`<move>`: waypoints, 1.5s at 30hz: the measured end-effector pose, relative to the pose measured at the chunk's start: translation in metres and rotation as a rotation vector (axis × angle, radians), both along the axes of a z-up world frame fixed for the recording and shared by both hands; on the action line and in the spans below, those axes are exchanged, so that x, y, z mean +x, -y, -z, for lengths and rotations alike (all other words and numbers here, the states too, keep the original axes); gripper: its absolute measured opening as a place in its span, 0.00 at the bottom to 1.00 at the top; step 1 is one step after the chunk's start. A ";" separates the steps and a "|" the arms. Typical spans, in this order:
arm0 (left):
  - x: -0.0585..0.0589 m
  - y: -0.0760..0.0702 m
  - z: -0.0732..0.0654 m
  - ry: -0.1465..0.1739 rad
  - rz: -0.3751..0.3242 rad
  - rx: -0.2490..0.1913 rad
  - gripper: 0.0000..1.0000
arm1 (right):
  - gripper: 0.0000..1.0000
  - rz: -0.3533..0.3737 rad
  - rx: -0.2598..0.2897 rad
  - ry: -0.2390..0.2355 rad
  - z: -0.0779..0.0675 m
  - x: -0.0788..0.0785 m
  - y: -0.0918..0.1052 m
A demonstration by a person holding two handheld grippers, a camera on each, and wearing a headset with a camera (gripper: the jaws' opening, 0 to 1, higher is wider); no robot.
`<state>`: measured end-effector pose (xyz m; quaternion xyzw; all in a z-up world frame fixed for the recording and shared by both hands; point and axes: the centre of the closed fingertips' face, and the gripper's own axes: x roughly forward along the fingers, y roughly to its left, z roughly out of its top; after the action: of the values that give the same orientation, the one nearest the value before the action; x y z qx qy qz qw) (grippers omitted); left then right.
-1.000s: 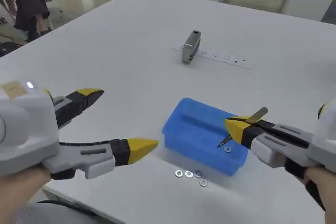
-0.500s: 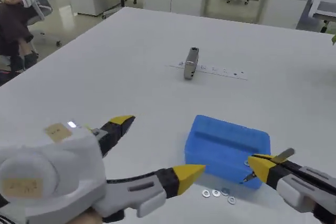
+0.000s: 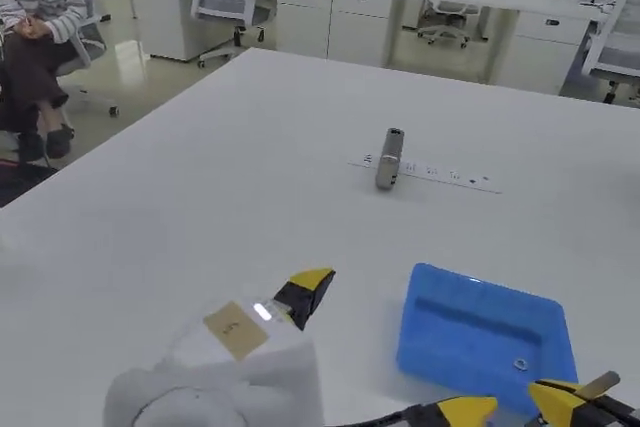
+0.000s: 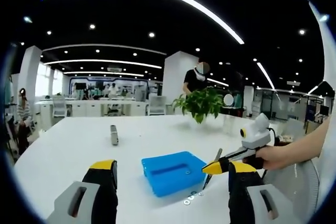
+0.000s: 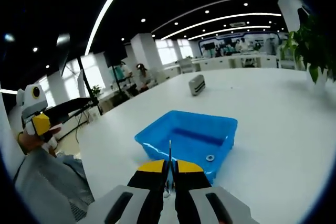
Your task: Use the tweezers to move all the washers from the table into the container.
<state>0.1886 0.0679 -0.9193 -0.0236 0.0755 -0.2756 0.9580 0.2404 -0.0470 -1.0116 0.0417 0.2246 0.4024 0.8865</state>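
Tweezers (image 5: 169, 153), thin and metal, sit pinched between the yellow-tipped jaws of the right gripper (image 5: 169, 167), which are pressed together on them. Their long axis runs straight out along the jaws, point forward, toward the near wall of the blue rectangular plastic container (image 5: 184, 132). In the left gripper view they slant steeply, tip down by the container's near corner, above a little cluster of small metal washers (image 4: 192, 198). These lie on the white table (image 3: 250, 167) just beside the container's front wall. I cannot tell whether the tip touches anything. One more washer (image 5: 210, 157) lies flat on the container's floor, close to a side wall.

The left gripper (image 4: 171, 166) is held with its jaws wide apart, gripping nothing, off to the container's other side. The table's edge runs near that side. Beyond the container the tabletop is broad and bare up to a grey oblong device (image 3: 389, 158) lying across one end of a flat white power strip (image 3: 440, 173), well apart. A potted green plant (image 4: 202, 103) stands at the table's far end.
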 end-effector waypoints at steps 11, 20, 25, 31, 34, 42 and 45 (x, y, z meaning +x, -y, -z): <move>0.000 0.002 0.008 -0.037 0.008 0.002 0.88 | 0.02 -0.032 0.034 -0.038 0.005 -0.009 -0.013; 0.000 -0.001 0.010 -0.043 0.002 0.000 0.88 | 0.03 -0.062 -0.021 -0.029 0.011 -0.012 -0.015; 0.000 -0.001 0.010 -0.045 0.001 -0.007 0.87 | 0.03 -0.116 -0.107 0.016 0.013 -0.018 -0.020; 0.000 -0.001 0.011 -0.048 0.001 -0.004 0.87 | 0.02 -0.216 -0.218 0.064 0.015 -0.024 -0.033; -0.001 0.000 0.012 -0.052 0.006 0.000 0.87 | 0.02 -0.254 -0.257 0.062 0.017 -0.026 -0.038; -0.001 -0.002 0.008 -0.036 -0.003 -0.001 0.86 | 0.03 -0.330 -0.342 0.067 0.020 -0.029 -0.043; 0.000 -0.003 0.010 -0.043 -0.011 0.003 0.86 | 0.03 -0.324 -0.330 0.065 0.022 -0.027 -0.044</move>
<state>0.1888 0.0714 -0.9292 -0.0287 0.0963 -0.2696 0.9577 0.2130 -0.0032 -1.0337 -0.1533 0.2623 0.4986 0.8118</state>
